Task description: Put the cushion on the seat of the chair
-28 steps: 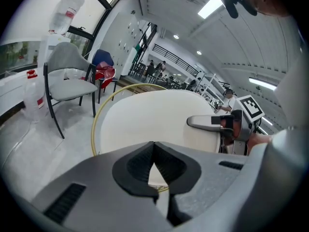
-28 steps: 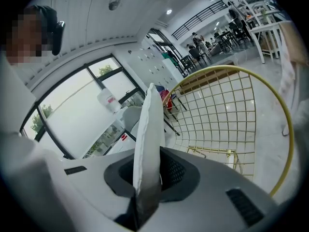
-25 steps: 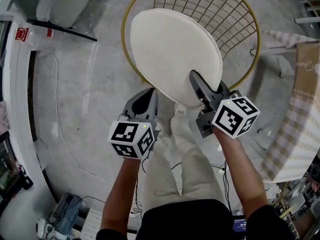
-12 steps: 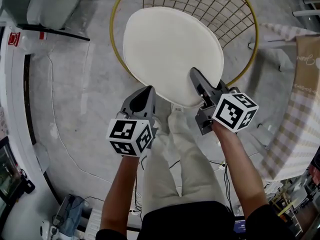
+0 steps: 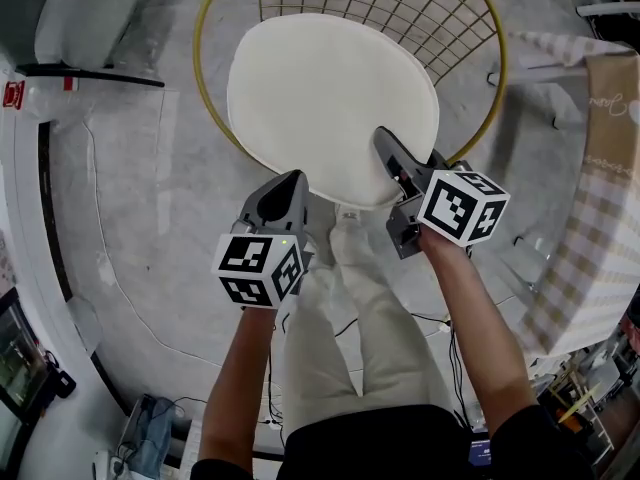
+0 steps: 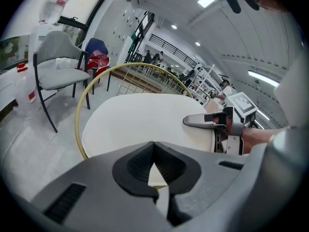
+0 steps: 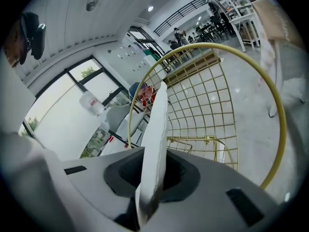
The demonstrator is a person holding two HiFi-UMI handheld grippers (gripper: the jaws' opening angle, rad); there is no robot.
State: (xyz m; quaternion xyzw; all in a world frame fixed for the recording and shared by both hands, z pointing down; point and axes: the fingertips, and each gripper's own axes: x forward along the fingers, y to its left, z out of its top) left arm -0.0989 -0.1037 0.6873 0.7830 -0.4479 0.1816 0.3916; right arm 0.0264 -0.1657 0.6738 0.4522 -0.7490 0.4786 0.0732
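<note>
A round white cushion [image 5: 330,98] hangs over the seat of a gold wire chair [image 5: 205,68], inside its ring. My right gripper [image 5: 385,148] is shut on the cushion's near right edge. In the right gripper view the cushion [image 7: 157,124] shows edge-on between the jaws, with the chair's wire back [image 7: 207,100] behind it. My left gripper [image 5: 295,180] is shut, its tips meeting with nothing between them, right at the cushion's near left edge. In the left gripper view the cushion [image 6: 140,120] lies just beyond the tips. I cannot tell whether the cushion rests on the seat.
A grey chair [image 5: 90,13] stands at the far left. A table with a checked cloth [image 5: 600,218] is at the right. A thin cable [image 5: 120,298] runs over the grey floor at the left. The person's legs [image 5: 350,298] are right in front of the gold chair.
Both grippers and the cushion have come down toward the gold chair. The cushion now sits more fully within the chair's ring. The right grip has held and the left jaws stayed shut.
</note>
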